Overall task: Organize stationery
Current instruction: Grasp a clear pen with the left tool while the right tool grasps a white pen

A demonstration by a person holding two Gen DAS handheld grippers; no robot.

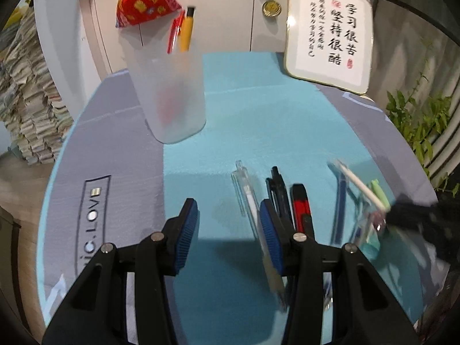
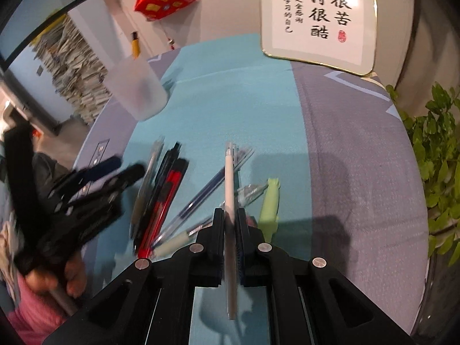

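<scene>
A frosted plastic cup (image 1: 172, 97) stands on the teal mat and holds a yellow pen (image 1: 186, 33) and a red pen (image 1: 174, 36); it also shows in the right wrist view (image 2: 136, 89). My left gripper (image 1: 228, 227) is open and empty above the mat, left of a clear pen (image 1: 245, 192), black pens (image 1: 279, 189) and a red-black utility knife (image 1: 300, 204). My right gripper (image 2: 230, 218) is shut on a white pen (image 2: 229, 184), held above the mat. A blue pen (image 2: 201, 195) and a green pen (image 2: 270, 204) lie below it.
A framed calligraphy sign (image 1: 330, 34) leans at the back of the table. A red pouch (image 1: 146, 0) and a medal (image 1: 271, 7) hang on the wall. A green plant (image 2: 437, 155) stands right of the table. Paper stacks (image 1: 26, 95) stand at the left.
</scene>
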